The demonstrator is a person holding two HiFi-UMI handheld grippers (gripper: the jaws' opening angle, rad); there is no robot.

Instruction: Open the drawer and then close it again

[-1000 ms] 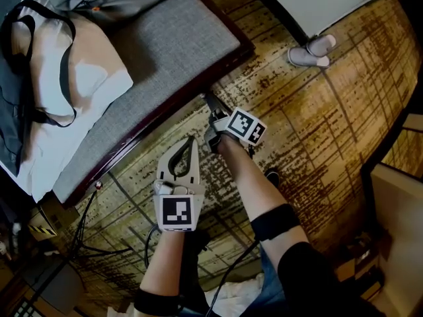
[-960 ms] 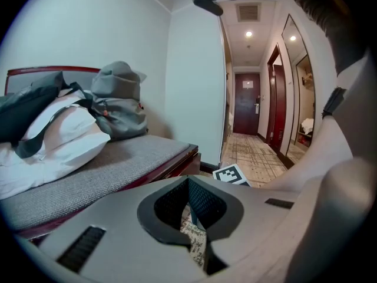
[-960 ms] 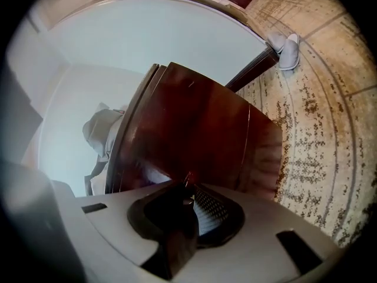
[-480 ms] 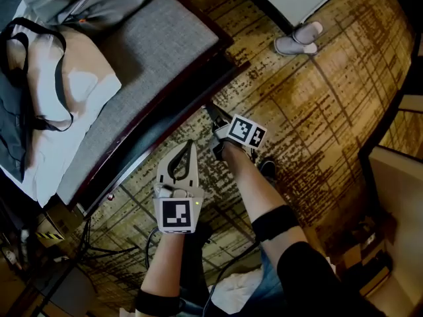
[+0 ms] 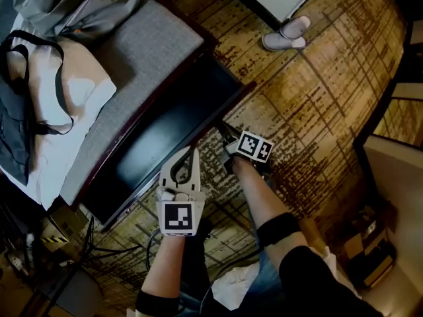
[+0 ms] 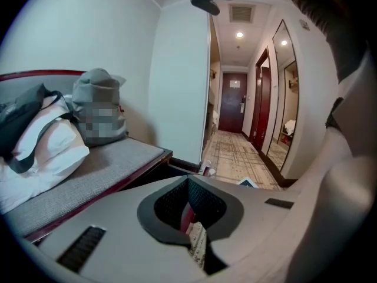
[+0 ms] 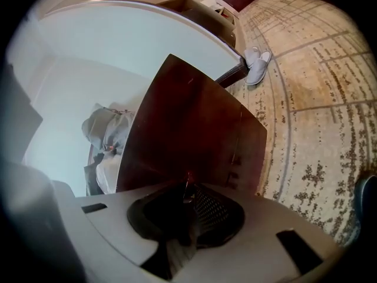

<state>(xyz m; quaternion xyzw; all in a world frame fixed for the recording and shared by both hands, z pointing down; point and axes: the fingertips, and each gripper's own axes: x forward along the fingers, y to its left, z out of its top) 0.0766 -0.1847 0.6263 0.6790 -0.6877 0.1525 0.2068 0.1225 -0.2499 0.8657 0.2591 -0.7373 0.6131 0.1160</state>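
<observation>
Head view: one drawer (image 5: 165,136) stands well out from under the cushioned desk (image 5: 132,65), its dark inside bare. The right gripper (image 5: 228,136) is at the drawer's front edge. The left gripper (image 5: 190,154) hangs over the carpet just beside it, touching nothing. On the desk lie a white bag (image 5: 59,104) and a grey backpack (image 5: 79,5); a dark shape at the far left may be a third bag. Two slippers (image 5: 284,33) sit well apart on the floor.

Left gripper view: the left gripper (image 6: 189,184) is clenched on nothing, and carpet shows through its loop.

Right gripper view: the right gripper (image 7: 187,187) is grasping the drawer (image 7: 188,128) at the front panel. I cannot make out whether it holds a handle or the bare edge.

The opening half looks about done, judging by how much of the inside shows. The next move likely calls for keeping that grip and pushing the front straight back along its run, level, until it meets the desk's frame. A skewed push could jam it.
</observation>
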